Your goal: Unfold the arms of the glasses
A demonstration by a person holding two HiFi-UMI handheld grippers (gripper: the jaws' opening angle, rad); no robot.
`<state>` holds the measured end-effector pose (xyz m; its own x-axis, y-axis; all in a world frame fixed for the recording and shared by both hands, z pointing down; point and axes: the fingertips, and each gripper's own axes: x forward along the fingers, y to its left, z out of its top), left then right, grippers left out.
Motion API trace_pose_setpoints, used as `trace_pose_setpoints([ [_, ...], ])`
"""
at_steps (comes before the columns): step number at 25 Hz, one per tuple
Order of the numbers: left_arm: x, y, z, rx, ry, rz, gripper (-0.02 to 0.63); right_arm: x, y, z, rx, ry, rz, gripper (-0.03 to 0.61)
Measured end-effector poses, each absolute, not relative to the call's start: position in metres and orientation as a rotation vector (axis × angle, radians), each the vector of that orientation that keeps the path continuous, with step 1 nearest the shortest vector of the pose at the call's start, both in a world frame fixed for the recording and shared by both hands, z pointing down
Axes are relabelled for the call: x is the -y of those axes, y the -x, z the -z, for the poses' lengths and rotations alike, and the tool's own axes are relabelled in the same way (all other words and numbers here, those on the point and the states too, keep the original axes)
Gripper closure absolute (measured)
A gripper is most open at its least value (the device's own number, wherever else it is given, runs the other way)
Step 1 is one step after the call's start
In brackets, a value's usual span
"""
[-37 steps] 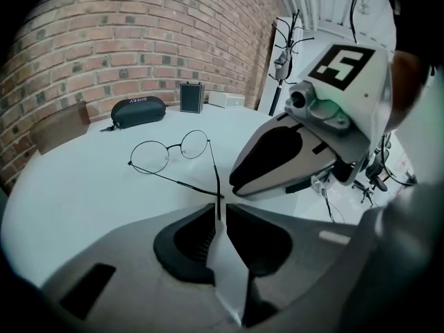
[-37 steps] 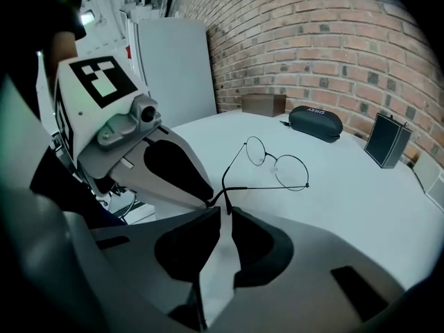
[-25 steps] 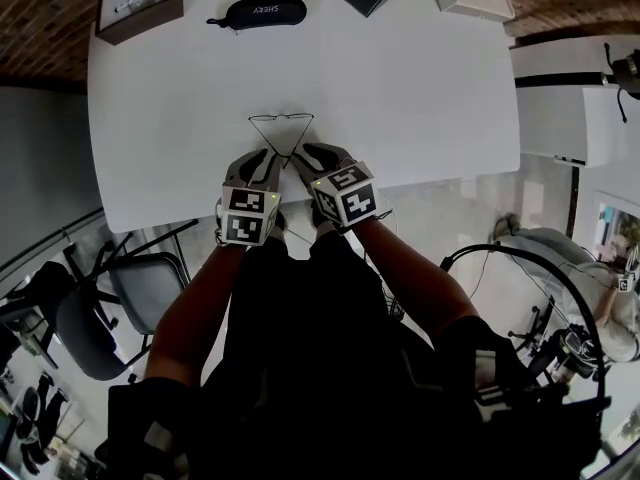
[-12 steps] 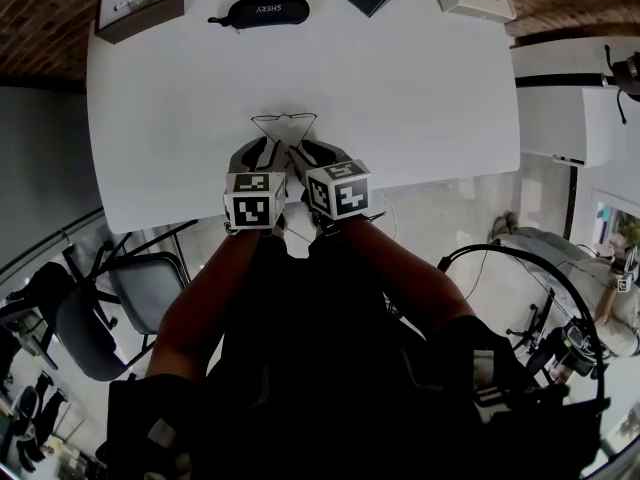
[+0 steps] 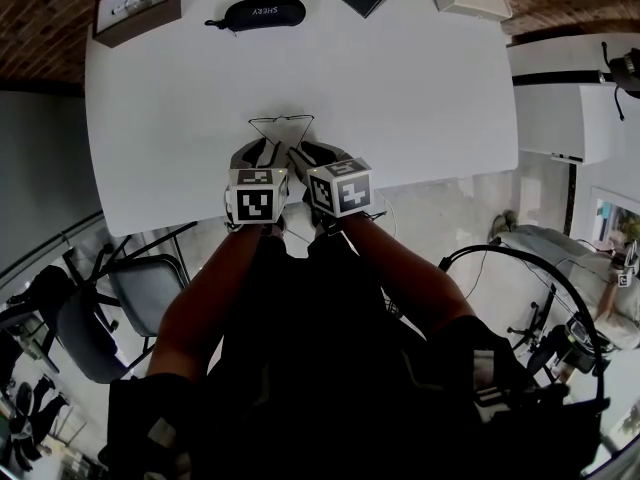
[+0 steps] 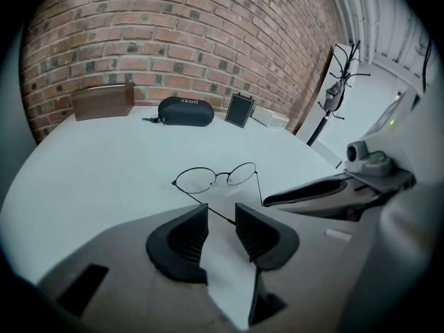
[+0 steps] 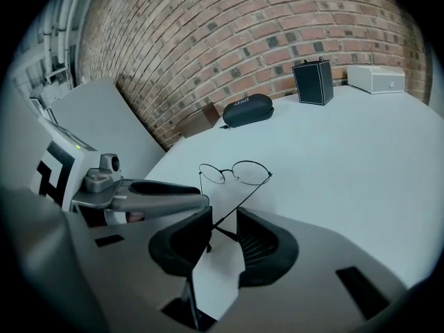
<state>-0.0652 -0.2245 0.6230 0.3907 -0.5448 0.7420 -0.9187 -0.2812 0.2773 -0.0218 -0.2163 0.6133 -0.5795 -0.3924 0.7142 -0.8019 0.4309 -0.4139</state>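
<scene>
The left gripper (image 6: 220,215) has let go. Its two ribbed black pads (image 6: 186,240) have just been spreading and now stand apart. The tip of one thin dark temple arm (image 6: 209,207) lies loose in the gap between them, perhaps brushing the inner pad but not pinched. Just beyond, on the white table (image 5: 400,88) and close to its near edge, rest the round, dark wire-framed glasses (image 6: 216,177). Their front is turned away from the person, and both arms are swung out toward the grippers but slant inward, so their tips converge. The right gripper (image 7: 223,220) is likewise released, jaws parted. The other temple arm (image 7: 243,200) runs down into its gap, with the hooked end close against one pad. The unfolding looks nearly or wholly done, so the risk lies in the retreat. If either gripper draws back on a slant, a ribbed pad could catch a hooked ear tip and drag the light frame toward the table's edge, or tip it over onto its lenses. Because the arms angle inward, they may not be fully open and could swing back once nothing props them. Clamping again and twisting could bend the fine wire at a hinge.
</scene>
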Motion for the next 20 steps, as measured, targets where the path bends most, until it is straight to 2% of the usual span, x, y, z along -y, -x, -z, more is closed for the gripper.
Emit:
trace_pose_setpoints([
  [20,0.230,0.105,-0.623,1.288,-2.037,-0.813,0.491,0.241,-0.013,-0.619,2.135,-1.064,-0.978,0.486],
])
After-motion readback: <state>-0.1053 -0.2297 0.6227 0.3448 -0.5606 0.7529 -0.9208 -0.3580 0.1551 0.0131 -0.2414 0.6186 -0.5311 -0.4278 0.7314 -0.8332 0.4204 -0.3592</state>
